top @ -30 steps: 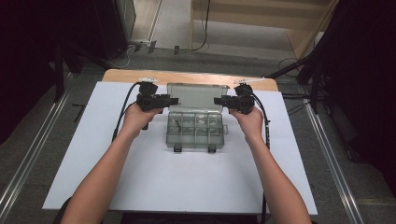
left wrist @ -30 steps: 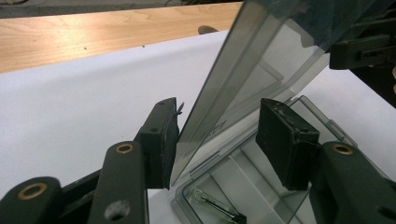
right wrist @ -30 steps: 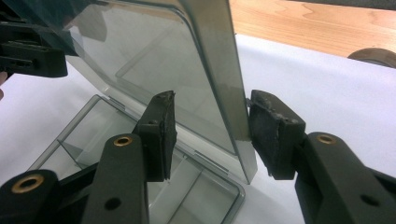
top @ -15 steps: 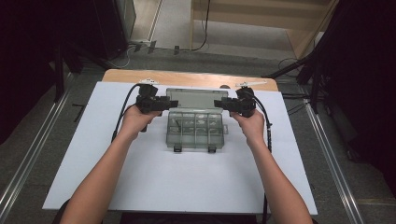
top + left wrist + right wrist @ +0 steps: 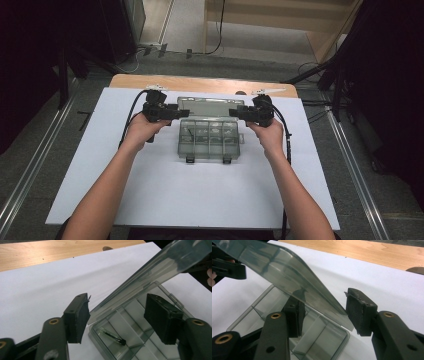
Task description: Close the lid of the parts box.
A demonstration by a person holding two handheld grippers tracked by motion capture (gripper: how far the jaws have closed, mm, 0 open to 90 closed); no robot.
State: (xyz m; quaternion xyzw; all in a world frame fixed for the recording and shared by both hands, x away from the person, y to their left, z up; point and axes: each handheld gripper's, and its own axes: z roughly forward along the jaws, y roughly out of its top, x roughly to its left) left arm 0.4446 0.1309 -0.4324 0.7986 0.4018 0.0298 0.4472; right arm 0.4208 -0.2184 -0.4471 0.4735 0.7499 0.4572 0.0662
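A clear plastic compartment box (image 5: pixel 209 139) sits on the white sheet (image 5: pixel 165 200) that covers the table (image 5: pixel 200 83), with a claw at each end of its raised lid (image 5: pixel 210 106).

The left claw (image 5: pixel 183 114) is at the lid's left end. In the left gripper view, its two pads (image 5: pixel 77 317) stand wide apart with the corner of the lid (image 5: pixel 150 277) passing between them. The near pad sits just beside the lid's edge, and the far pad is clear of the plastic, so this claw is not clamping anything. Its jaws have just been opening, with the lid edge between them.

The right claw (image 5: pixel 235 113) is at the lid's right end. In the right gripper view, the lid (image 5: pixel 287 277) slants up between its pads (image 5: pixel 359 312). One pad lies behind the tinted plastic and the other close against the lid's edge. Whether the pads actually press on the lid, I cannot tell from here.

The lid tilts up and back from the tray below it, and each claw is above an end of the tray. Just below the left claw, in the nearest corner compartment, lies a small dark-tipped pin-like part (image 5: pixel 112 336). The compartments under the right claw (image 5: pixel 324 335) look bare. Two latches (image 5: pixel 207 160) stick out of the tray's front edge, on the side away from both claws.
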